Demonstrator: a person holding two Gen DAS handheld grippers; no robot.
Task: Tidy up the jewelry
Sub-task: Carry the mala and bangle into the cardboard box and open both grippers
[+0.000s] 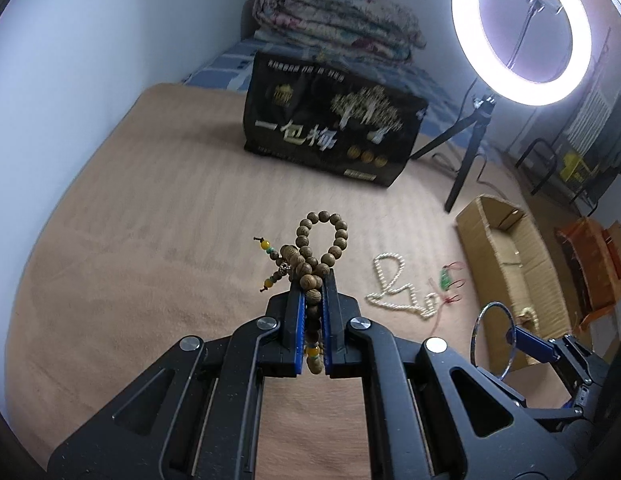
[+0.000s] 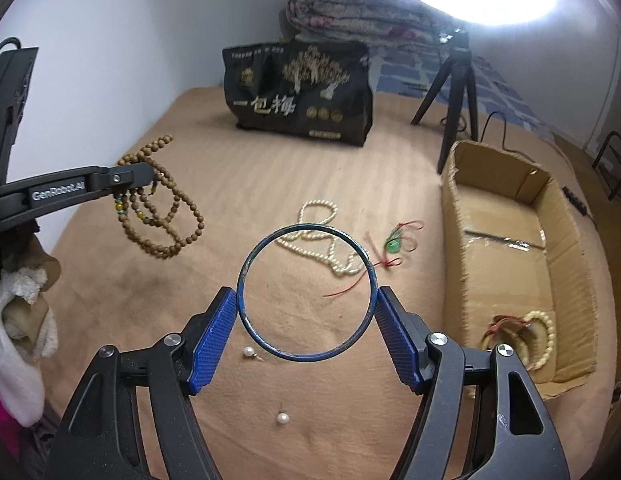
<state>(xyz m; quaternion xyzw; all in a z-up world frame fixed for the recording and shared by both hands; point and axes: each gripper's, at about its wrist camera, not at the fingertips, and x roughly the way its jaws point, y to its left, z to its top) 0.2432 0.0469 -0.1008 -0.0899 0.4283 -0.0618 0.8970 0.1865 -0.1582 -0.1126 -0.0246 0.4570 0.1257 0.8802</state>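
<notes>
Gripping a wooden bead strand (image 1: 316, 256) between closed fingers, the left gripper (image 1: 313, 304) holds it above the tan bed cover (image 1: 150, 220). To its right, the right gripper (image 2: 306, 300) clamps a thin blue bangle (image 2: 305, 293) across its wide-set fingers. A pearl necklace (image 2: 330, 248) lies on the cover beyond, left of a cardboard box (image 2: 510, 240) holding other bracelets (image 2: 526, 334).
</notes>
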